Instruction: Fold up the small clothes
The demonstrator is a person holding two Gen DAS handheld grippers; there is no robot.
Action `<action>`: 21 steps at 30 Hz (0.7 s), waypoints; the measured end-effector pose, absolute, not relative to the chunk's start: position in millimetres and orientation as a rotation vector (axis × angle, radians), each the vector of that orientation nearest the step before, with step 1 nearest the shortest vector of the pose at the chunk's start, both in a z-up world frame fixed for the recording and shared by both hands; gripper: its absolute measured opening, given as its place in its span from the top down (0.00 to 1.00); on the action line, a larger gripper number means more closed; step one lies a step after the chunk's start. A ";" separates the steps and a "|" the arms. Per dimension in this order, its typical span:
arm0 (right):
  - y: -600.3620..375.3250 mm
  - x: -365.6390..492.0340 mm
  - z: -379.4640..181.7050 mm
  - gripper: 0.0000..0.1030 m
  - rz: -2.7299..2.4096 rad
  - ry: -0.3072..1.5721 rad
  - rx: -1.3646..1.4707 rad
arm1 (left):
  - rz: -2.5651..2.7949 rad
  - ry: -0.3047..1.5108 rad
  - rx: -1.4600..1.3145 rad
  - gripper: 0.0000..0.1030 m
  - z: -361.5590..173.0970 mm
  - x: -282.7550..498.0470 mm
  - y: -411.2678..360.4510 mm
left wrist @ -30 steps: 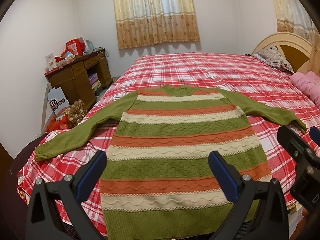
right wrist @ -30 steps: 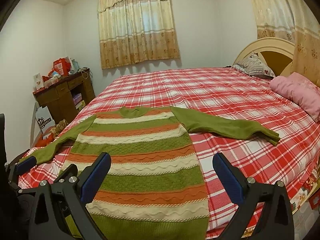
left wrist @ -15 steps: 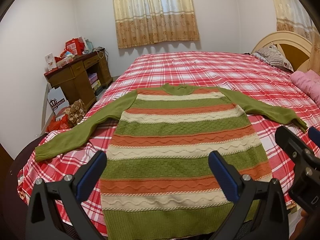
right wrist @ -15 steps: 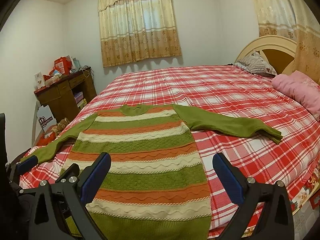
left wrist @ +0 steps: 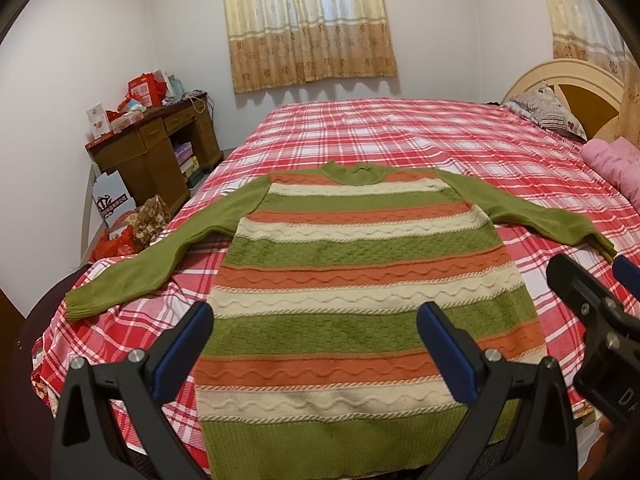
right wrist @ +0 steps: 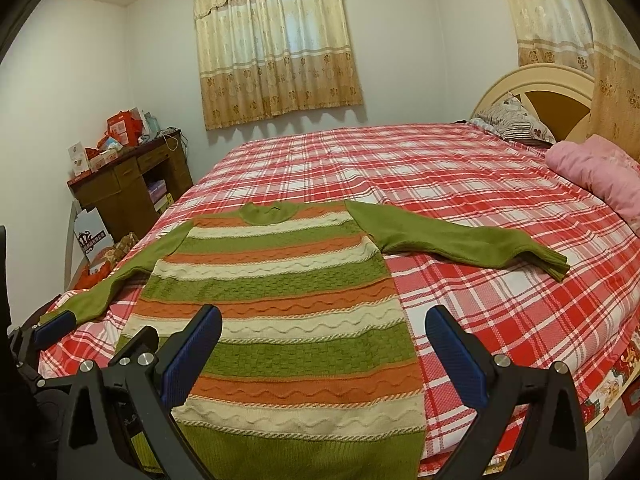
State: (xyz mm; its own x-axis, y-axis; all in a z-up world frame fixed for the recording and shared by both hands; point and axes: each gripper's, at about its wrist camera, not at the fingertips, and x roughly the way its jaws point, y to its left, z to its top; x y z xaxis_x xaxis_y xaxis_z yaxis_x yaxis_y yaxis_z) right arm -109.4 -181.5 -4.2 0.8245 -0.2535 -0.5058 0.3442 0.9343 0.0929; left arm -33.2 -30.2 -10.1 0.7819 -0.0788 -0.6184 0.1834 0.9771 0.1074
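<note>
A knitted sweater (left wrist: 360,264) with green, orange and cream stripes lies flat on the red plaid bed (left wrist: 400,140), neck away from me, both green sleeves spread out. It also shows in the right wrist view (right wrist: 276,304). My left gripper (left wrist: 316,328) is open and empty, hovering above the sweater's lower part. My right gripper (right wrist: 320,332) is open and empty, above the sweater's lower right side. The right gripper's body shows at the right edge of the left wrist view (left wrist: 592,320).
A pink pillow (right wrist: 596,172) and a patterned pillow (right wrist: 512,120) lie by the headboard (right wrist: 536,84) at right. A wooden desk (right wrist: 124,184) with boxes stands left of the bed, with bags (left wrist: 132,228) on the floor beside it.
Both grippers have drifted slightly; the sweater sits a little lower and nearer in both views. Both grippers stay open and the sweater has not moved.
</note>
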 end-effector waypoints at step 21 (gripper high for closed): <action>-302.4 -47.6 -43.1 0.01 -0.413 0.602 0.387 | -0.149 0.739 0.119 0.00 -42.0 72.1 -49.9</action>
State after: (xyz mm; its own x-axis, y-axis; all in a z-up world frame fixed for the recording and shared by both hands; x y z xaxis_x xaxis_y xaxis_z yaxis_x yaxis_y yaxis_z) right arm -47.6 -302.4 -43.1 0.7485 -0.2578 -0.6110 0.4774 0.8489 0.2267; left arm 72.1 -49.9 -42.0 0.7296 -0.0932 -0.6775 0.1770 0.9826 0.0555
